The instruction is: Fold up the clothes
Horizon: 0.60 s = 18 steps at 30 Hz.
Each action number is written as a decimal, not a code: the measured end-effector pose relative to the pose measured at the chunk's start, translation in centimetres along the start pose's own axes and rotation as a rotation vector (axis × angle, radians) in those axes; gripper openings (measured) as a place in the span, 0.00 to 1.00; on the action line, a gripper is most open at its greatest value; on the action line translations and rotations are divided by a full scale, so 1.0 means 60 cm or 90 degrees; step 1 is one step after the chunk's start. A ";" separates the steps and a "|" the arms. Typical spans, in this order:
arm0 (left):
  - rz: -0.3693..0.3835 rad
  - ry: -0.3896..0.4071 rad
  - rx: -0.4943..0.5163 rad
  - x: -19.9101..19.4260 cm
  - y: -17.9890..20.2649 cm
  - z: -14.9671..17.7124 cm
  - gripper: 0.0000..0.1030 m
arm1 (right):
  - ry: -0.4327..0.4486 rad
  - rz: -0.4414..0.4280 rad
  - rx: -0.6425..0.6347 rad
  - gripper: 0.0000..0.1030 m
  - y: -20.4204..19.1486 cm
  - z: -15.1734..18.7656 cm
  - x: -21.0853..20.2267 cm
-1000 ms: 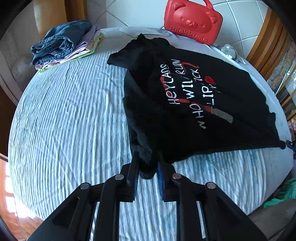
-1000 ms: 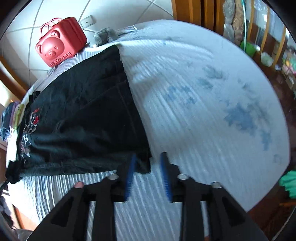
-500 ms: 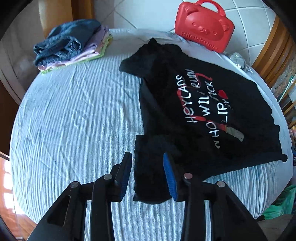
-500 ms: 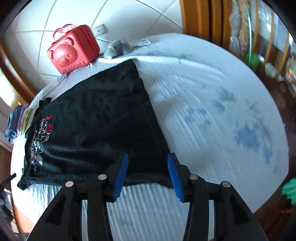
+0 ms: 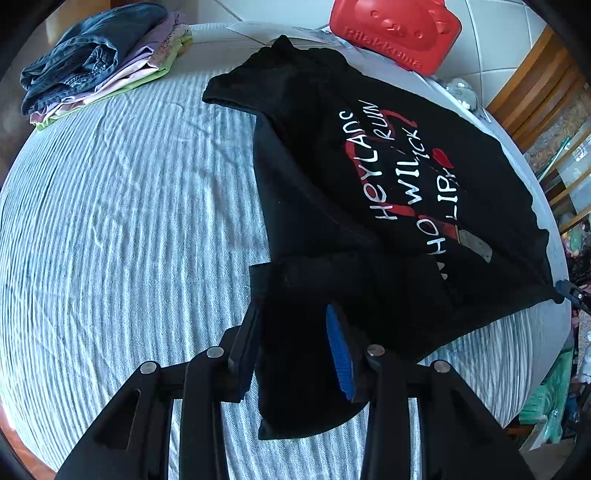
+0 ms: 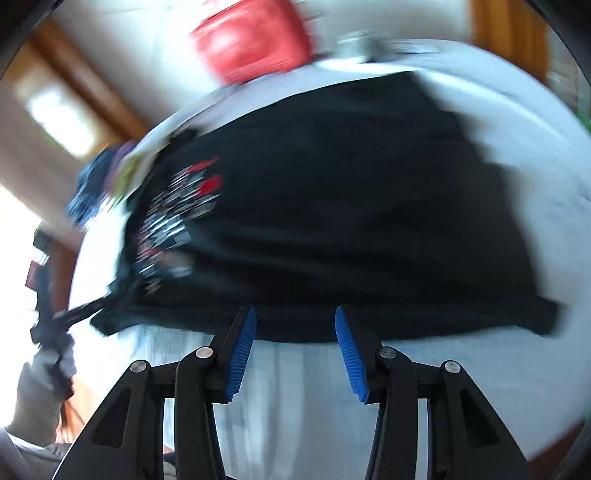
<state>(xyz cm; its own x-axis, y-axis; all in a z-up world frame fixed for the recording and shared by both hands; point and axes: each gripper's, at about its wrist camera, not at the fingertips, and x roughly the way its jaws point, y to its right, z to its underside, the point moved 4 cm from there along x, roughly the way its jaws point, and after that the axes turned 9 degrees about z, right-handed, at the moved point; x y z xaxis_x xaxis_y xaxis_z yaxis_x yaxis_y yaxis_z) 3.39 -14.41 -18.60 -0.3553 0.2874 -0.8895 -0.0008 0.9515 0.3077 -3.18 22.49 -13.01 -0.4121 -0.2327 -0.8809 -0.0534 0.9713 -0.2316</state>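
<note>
My left fingers [image 5: 291,343] stand spread with nothing pinched; the folded-in sleeve of the black T-shirt [image 5: 369,206] lies flat between them on the bed, and neither pad presses it. My right fingers [image 6: 291,347] are spread too, empty, hanging just over the shirt's near edge, though that view is smeared with motion and I cannot say exactly how close they are to the cloth.

The shirt lies print-up across the striped bedsheet [image 5: 122,229], its white and red lettering showing, one sleeve already turned in over the body, the far sleeve sticking out toward the folded clothes stack [image 5: 99,62] at the bed's corner. A red bear-shaped case [image 5: 395,33] stands beyond the collar.

I judge the step in hand to be the next fold. To do it well I should take the fabric at matching points, pinch through every layer, lift only enough to clear the sheet, and carry both hands together so the crease falls straight. The laid sleeve could drag loose if I catch it.
</note>
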 end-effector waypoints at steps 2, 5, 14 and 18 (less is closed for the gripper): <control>-0.040 -0.014 0.010 0.000 0.006 0.004 0.35 | -0.019 -0.036 -0.048 0.44 -0.076 -0.005 0.034; -0.054 -0.009 0.016 -0.007 0.015 0.009 0.35 | -0.035 -0.081 -0.122 0.44 -0.182 -0.006 0.070; -0.013 0.016 0.001 -0.008 0.002 0.012 0.35 | -0.110 -0.153 -0.212 0.44 -0.346 -0.011 0.182; -0.014 0.028 0.038 -0.022 0.017 0.026 0.01 | -0.110 -0.153 -0.239 0.24 -0.368 0.002 0.195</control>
<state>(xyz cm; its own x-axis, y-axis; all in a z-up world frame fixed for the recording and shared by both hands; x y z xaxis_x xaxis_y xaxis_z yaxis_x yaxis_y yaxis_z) 5.33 -13.63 -17.64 -0.3970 0.2619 -0.8796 0.0454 0.9629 0.2662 -6.71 -1.67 -18.25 -0.1922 -0.4268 -0.8837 -0.4669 0.8318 -0.3002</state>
